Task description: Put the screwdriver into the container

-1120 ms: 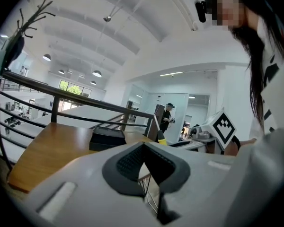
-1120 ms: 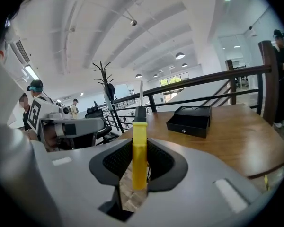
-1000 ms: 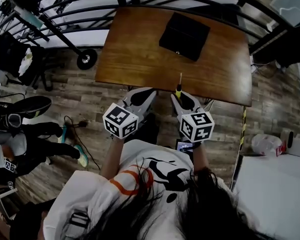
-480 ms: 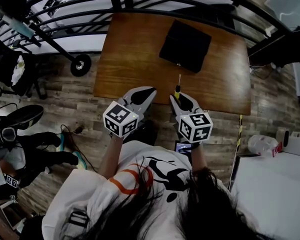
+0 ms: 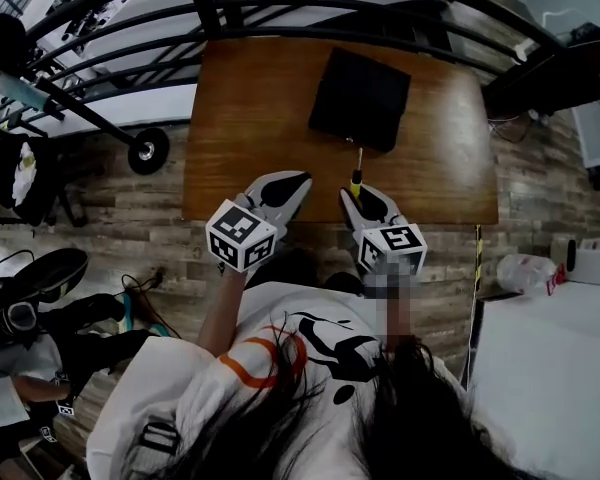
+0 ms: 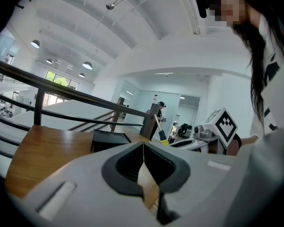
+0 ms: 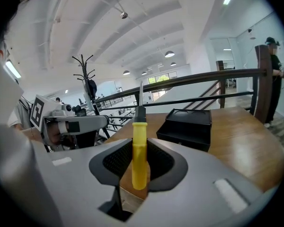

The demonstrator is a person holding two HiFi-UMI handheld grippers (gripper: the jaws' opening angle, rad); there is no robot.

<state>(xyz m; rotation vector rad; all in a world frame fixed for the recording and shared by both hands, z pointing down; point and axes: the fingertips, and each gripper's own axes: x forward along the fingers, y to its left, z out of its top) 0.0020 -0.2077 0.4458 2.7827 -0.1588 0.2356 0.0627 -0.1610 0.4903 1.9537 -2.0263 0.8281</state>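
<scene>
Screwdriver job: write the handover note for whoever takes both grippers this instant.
Left gripper: shut, empty, at the near edge of the table.
Right gripper: shut on the screwdriver, fingers on its yellow handle, blade pointing toward the container.
Container: black, on the table's far side, beyond the blade tip.
Done: screwdriver grasped.
Left: carry it over the container and release it inside.
</scene>
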